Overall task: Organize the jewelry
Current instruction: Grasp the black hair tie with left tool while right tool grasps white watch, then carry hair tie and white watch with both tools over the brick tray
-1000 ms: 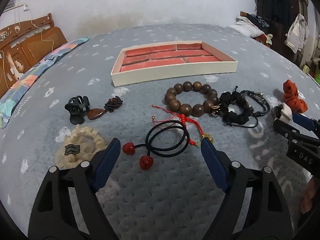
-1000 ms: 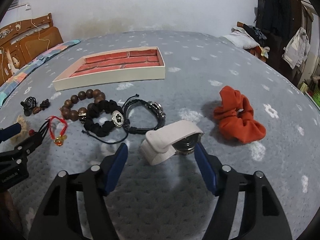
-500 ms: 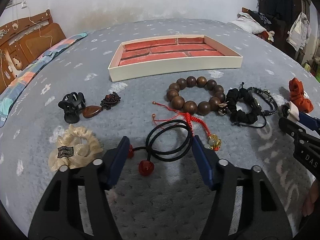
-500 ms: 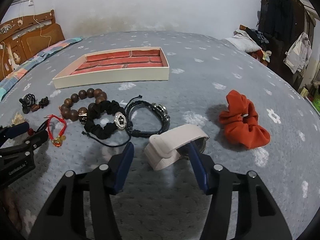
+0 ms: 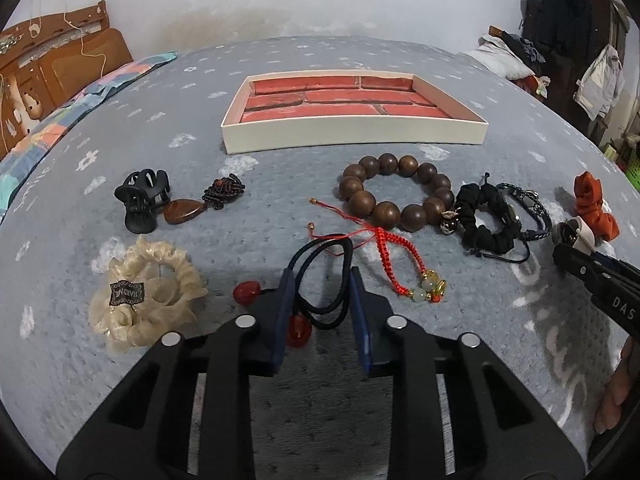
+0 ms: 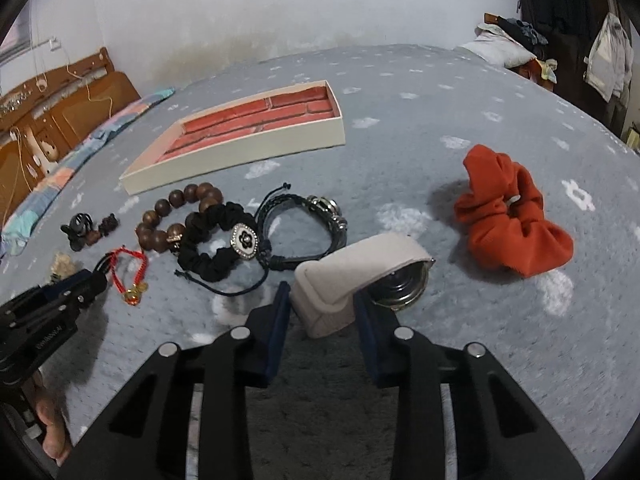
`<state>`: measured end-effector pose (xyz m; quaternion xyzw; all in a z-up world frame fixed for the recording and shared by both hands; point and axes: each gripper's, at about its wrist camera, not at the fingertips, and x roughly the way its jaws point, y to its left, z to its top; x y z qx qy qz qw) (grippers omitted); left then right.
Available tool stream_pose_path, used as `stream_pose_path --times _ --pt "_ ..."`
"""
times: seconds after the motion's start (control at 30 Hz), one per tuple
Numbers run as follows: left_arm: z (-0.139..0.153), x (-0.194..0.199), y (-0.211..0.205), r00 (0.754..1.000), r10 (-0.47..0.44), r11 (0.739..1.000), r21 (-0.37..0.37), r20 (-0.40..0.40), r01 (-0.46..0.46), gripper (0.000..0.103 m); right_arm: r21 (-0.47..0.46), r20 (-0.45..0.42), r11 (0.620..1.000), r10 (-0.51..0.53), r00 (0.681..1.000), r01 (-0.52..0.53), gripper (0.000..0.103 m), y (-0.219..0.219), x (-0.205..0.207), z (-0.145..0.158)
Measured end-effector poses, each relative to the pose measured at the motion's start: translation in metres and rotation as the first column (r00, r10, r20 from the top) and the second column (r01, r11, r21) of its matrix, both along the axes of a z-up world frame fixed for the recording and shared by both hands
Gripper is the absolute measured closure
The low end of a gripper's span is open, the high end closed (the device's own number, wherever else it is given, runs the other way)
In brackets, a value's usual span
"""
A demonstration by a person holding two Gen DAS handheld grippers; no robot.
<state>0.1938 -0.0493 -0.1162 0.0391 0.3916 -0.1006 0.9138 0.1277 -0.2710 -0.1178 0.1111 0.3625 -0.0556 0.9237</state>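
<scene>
A cream tray (image 5: 352,136) with a red brick-pattern floor lies on the grey bedspread; it also shows in the right wrist view (image 6: 248,152). My left gripper (image 5: 320,280) is closing around a black hair tie with red beads (image 5: 320,272), its fingers at either side of the loop. My right gripper (image 6: 322,300) is closing around a watch on a cream band (image 6: 360,276); the fingers flank the band end. Whether either pair of fingers presses its item is unclear.
On the bedspread lie a wooden bead bracelet (image 5: 394,196), a red cord bracelet (image 5: 396,260), a black scrunchie (image 6: 218,240), a leather bracelet (image 6: 308,224), an orange scrunchie (image 6: 508,228), a cream scrunchie (image 5: 144,292), a black claw clip (image 5: 142,200) and a brown pendant (image 5: 200,206).
Both grippers moved forward and their jaws narrowed a great deal, the left around the hair tie loop, the right around the watch band.
</scene>
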Motion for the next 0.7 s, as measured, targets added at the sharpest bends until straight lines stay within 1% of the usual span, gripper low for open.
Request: stream_pose_path --times 0.1,0.2,0.33,0.37,0.43,0.53,0.7 --pt "0.0 -0.002 0.001 1.0 0.0 1.0 -0.01 0.006 0.0 0.083 0.004 -0.003 1.0 0.031 1.0 -0.031 0.071 0.004 0.002 0.0" --pt "-0.001 -0.002 0.005 1.0 0.003 0.999 -0.036 -0.002 -0.003 0.083 0.002 -0.019 0.999 0.045 0.999 -0.045 0.07 0.006 0.007 -0.002" --pt "-0.002 -0.002 0.008 1.0 0.0 0.998 -0.061 -0.006 0.0 0.083 -0.023 -0.018 0.999 0.025 1.0 -0.025 0.07 0.007 0.009 0.001" --pt "-0.001 -0.002 0.008 1.0 -0.003 0.998 -0.061 -0.004 0.003 0.084 -0.026 -0.016 0.999 0.023 1.0 -0.024 0.071 0.008 0.009 0.001" --pt "-0.001 -0.003 0.007 1.0 -0.011 0.998 -0.059 -0.002 0.011 0.086 -0.029 -0.016 0.999 0.021 1.0 -0.021 0.079 0.008 0.008 0.001" --pt "-0.001 -0.004 0.004 1.0 -0.024 0.998 -0.054 -0.001 0.024 0.092 -0.051 -0.013 0.998 0.021 1.0 -0.022 0.08 0.01 0.008 0.004" --pt "0.003 -0.007 0.004 1.0 -0.026 0.999 -0.044 0.012 0.026 0.098 -0.134 0.015 0.99 0.041 0.999 -0.039 0.084 0.018 0.005 0.013"
